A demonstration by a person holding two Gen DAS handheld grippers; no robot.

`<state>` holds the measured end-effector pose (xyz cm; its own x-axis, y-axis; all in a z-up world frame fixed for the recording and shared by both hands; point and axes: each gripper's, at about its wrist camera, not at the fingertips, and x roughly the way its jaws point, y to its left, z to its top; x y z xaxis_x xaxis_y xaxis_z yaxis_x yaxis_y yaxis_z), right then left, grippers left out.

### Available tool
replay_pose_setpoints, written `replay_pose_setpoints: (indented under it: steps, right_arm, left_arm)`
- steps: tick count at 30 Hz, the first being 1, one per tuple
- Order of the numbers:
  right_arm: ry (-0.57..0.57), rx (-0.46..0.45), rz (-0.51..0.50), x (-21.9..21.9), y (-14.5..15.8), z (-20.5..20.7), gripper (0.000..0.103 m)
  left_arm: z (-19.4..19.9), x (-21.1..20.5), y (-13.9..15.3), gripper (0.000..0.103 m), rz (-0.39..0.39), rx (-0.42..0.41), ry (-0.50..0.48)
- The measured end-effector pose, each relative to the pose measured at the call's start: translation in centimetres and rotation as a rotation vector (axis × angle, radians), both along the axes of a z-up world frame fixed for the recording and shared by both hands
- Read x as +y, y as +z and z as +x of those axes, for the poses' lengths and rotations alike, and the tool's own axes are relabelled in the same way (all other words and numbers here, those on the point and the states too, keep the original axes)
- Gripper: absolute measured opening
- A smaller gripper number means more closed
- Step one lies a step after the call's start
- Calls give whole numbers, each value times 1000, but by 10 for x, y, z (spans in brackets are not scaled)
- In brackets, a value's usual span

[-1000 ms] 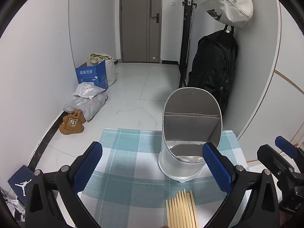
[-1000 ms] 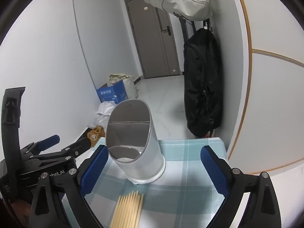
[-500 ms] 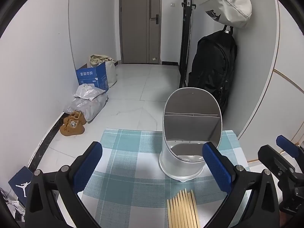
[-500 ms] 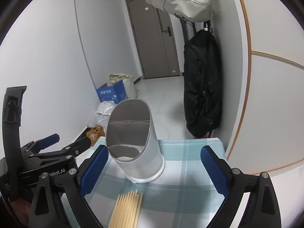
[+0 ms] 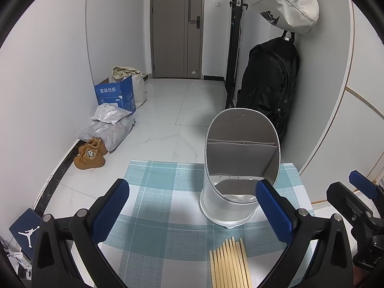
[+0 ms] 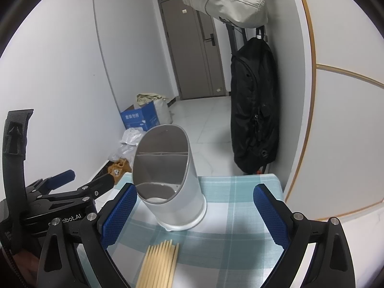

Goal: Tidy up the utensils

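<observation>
In the left wrist view, your left gripper (image 5: 192, 212) is spread wide, holding nothing. The bundle of pale wooden chopsticks (image 5: 230, 264) lies flat on the teal-and-white checked tablecloth (image 5: 163, 187), just before the upright grey oval utensil holder (image 5: 236, 168). A blue cardboard box (image 5: 116, 94) carries Chinese characters.

In the right wrist view, your right gripper (image 6: 195, 212) is likewise spread and empty. The other gripper's body reads "bot.AI".
</observation>
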<state>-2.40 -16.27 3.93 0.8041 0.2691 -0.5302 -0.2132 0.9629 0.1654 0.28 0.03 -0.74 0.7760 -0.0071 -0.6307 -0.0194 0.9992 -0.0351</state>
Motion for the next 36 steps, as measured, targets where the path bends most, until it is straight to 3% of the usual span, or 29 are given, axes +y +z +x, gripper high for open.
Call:
replay_pose_setpoints:
  steps: [36]
  right_arm:
    - [-12,10,7,-3,-1,0,98]
  left_arm:
    - [-1,-4,-2,102,17,-2,-8]
